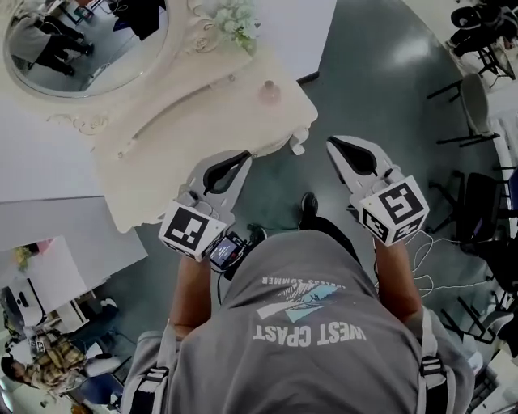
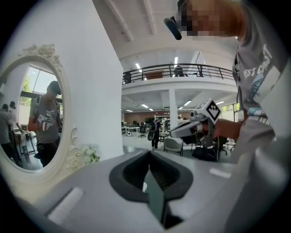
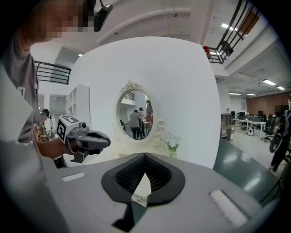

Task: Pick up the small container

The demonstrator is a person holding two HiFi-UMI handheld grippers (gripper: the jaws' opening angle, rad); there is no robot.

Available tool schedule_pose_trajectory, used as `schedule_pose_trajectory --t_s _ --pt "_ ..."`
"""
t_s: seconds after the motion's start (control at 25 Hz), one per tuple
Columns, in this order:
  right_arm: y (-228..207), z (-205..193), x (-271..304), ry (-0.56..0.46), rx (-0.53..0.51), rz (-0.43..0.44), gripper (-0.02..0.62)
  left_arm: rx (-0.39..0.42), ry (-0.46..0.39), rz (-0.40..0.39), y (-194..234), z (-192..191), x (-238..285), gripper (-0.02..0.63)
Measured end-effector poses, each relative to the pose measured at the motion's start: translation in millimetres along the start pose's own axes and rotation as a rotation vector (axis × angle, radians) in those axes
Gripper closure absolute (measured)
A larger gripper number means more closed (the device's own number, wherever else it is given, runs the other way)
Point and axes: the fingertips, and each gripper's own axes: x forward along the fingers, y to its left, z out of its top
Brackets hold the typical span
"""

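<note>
The dark green floor [image 1: 380,89] fills most of the head view. A cream, carved vanity table [image 1: 154,154] stands at that view's 10 o'clock against a white wall [image 1: 299,32]. An oval mirror [image 1: 81,40] rises at the table's back, with a spray of pale flowers [image 1: 231,20] at the mirror's 3 o'clock. Black chairs [image 1: 477,105] stand well apart at the view's 3 o'clock.

The small container [image 1: 269,91], a pale pink thing, sits on the tabletop near its right-hand end, and nothing touches it.

You hold both grippers out in front of your chest, short of the table. Your left gripper [image 1: 241,158] has its tips just beside the table's front edge. The container lies at about 1 o'clock from them, clearly apart. In its own view the jaws are pressed fully together, the dark pads meeting in one line with nothing between them.

Your right gripper [image 1: 334,145] hangs over bare floor, with the container at about 10 o'clock from its tips and farther off. Its jaws too are closed tip to tip and hold nothing.

Each gripper view catches the other gripper off to one side. The right gripper view looks straight at the mirror and the flowers.
</note>
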Motion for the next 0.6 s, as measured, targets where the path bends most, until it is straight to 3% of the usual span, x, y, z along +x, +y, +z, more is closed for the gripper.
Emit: schedule_pose_trajectory --t_s 0.28,0.6 --pt "-56 8 36 0.003 -0.043 0.163 0.594 -0.02 0.03 0.157 17 5 50 0.603" --pt "-83 0 63 0.016 -0.038 0.268 0.594 -0.038 0.083 0.245 36 -11 78 0.603"
